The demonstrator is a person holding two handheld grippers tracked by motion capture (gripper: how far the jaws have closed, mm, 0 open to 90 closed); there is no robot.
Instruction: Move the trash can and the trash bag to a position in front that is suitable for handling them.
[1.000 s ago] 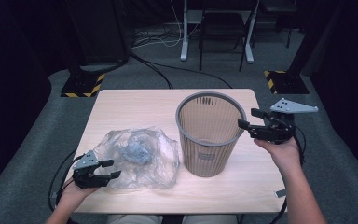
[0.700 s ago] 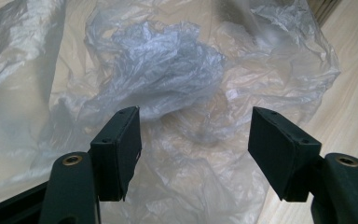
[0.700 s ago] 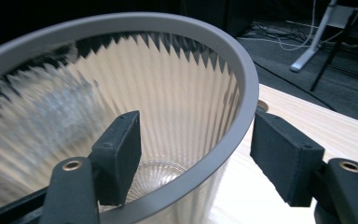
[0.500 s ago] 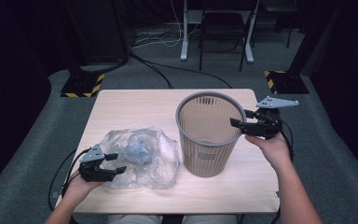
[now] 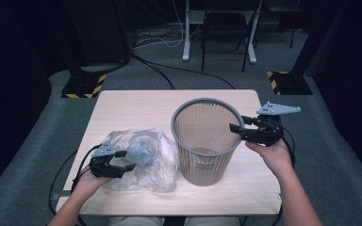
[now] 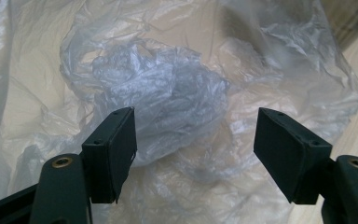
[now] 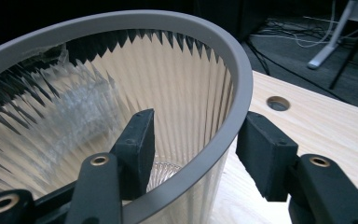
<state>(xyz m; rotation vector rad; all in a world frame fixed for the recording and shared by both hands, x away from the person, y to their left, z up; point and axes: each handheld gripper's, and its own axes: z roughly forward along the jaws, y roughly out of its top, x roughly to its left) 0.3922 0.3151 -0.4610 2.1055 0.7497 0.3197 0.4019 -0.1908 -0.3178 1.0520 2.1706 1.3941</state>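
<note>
A grey ribbed wastebasket (image 5: 202, 150) stands upright on the wooden table (image 5: 132, 108), right of centre. A crumpled clear plastic bag (image 5: 155, 162) lies to its left. My left gripper (image 5: 126, 160) is over the bag's near left part. Its jaws have just been opening and stand open around a bunched lump of the bag (image 6: 168, 88) without pressing it. My right gripper (image 5: 235, 132) is at the basket's right rim (image 7: 233, 79). Its jaws have just been closing, one inside the wall and one outside. The inner pad (image 7: 137, 140) is still apart from the wall.
A round cable hole (image 7: 278, 103) lies in the tabletop beyond the basket. Past the far edge, on grey carpet, are desk legs (image 5: 186, 33), cables and hazard-striped stand bases (image 5: 82, 87). Bare tabletop stretches behind the bag and basket.
My left gripper slid right onto the bag and its jaws widened. My right gripper moved left from beside the basket to straddle its rim, its jaws narrowing.
</note>
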